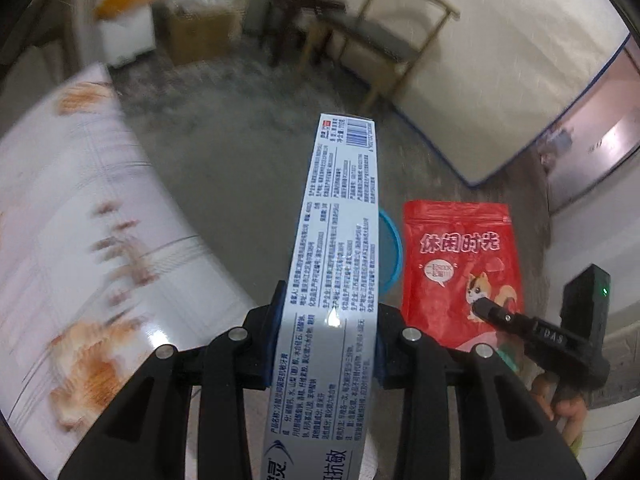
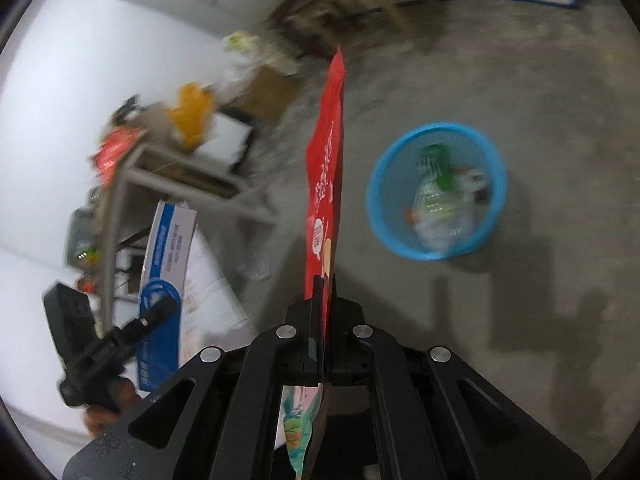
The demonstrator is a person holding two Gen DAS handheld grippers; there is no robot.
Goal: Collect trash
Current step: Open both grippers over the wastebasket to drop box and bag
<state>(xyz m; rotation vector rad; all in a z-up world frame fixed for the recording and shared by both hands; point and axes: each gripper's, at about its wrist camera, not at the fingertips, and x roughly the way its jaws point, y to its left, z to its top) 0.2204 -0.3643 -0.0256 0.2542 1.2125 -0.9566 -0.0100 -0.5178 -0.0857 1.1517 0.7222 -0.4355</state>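
Observation:
My left gripper (image 1: 329, 320) is shut on a long white and blue toothpaste box (image 1: 340, 216) that sticks out forward above the floor. My right gripper (image 2: 325, 300) is shut on a red snack pouch (image 2: 326, 168), seen edge-on; the pouch also shows face-on in the left wrist view (image 1: 460, 256), with the right gripper (image 1: 480, 310) at its lower edge. A blue trash basket (image 2: 496, 196) stands on the floor ahead and to the right of the pouch, with a green bottle (image 2: 438, 176) and wrappers inside. In the left wrist view only a sliver of its rim (image 1: 394, 248) shows behind the box.
A table with a floral cloth (image 1: 80, 240) lies to the left. Wooden chairs (image 1: 384, 44) and a mattress (image 1: 500, 60) stand at the far side. A cardboard box (image 1: 204, 32) and a cluttered shelf (image 2: 160, 168) stand by the wall. Grey concrete floor (image 2: 520, 60) surrounds the basket.

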